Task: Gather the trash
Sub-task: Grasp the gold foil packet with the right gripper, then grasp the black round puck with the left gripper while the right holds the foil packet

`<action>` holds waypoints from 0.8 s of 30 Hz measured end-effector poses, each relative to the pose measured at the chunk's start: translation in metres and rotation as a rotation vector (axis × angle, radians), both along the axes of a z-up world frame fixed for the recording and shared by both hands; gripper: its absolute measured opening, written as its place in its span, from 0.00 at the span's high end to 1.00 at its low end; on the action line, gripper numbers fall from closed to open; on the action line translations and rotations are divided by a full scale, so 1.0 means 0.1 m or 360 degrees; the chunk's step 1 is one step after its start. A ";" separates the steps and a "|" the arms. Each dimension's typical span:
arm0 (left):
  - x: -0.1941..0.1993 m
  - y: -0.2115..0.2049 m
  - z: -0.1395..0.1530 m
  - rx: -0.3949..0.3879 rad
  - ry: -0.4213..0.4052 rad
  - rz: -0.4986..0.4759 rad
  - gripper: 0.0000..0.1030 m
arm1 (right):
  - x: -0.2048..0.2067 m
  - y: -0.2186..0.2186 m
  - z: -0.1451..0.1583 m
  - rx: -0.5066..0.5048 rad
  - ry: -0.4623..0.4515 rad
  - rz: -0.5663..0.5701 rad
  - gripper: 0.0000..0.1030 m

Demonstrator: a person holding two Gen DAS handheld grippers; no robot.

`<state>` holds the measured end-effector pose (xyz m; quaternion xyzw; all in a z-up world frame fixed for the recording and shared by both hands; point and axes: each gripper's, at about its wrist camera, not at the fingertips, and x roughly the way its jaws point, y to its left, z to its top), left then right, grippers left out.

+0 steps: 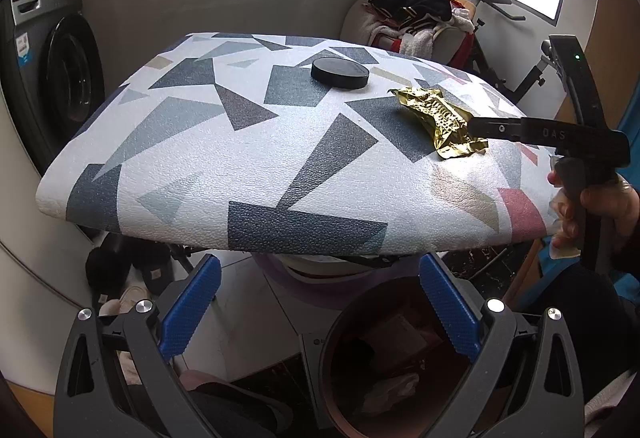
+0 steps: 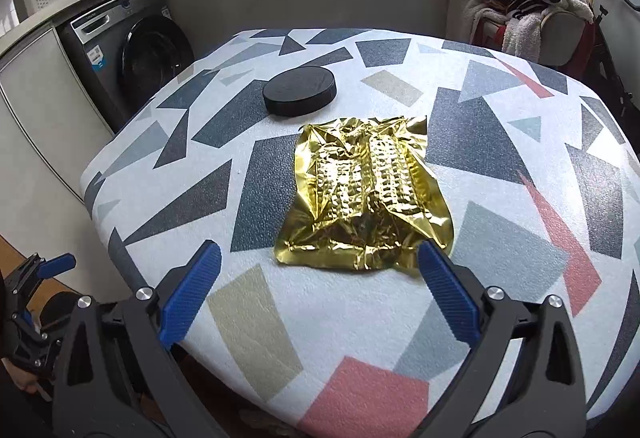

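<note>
I am looking at a small table [image 2: 248,318] covered in a white cloth printed with grey, blue and pink shapes. The trash here is a crumpled gold foil wrapper [image 2: 366,197], lying flat near the middle of the table on its right half. Just beyond it sits a black round puck-like disc [image 2: 299,90], apart from the foil.

My right hand-held gripper [image 2: 320,270] is low over the table with its blue fingers spread wide, empty, and the near edge of the wrapper lies between the tips. I judge it is placed this way to close on that edge and lift the foil.

My left hand-held gripper [image 1: 320,294] is also spread wide and holding nothing. It hangs below the table's front edge, above a round bin [image 1: 400,358] that has paper scraps in it, probably waiting where the trash will be dropped.

Only the left view shows the bin and the right tool reaching the wrapper from the side. Only the right view shows the wrapper's full outline and how the fingers bracket it.
</note>
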<state>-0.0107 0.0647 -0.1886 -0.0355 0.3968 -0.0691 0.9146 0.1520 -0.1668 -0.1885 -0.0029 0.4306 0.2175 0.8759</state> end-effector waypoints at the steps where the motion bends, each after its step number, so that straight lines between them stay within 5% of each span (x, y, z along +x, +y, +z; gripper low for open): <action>1: 0.01 0.00 0.00 -0.0008 0.0005 0.0004 0.06 | 0.10 0.05 -0.03 -0.0009 0.0010 -0.0009 0.06; 10: 0.08 0.09 -0.02 -0.0075 0.0029 0.0051 0.06 | 0.72 0.27 -0.31 -0.0179 0.0129 -0.0114 0.05; 15: 0.10 0.13 -0.04 -0.0106 0.0048 0.0079 0.06 | 0.75 0.16 -0.32 -0.0107 0.0135 -0.0131 0.11; 24: 0.11 0.08 -0.03 -0.0074 0.0034 0.0067 0.06 | 0.59 0.04 -0.04 -0.0025 0.0072 -0.0048 0.49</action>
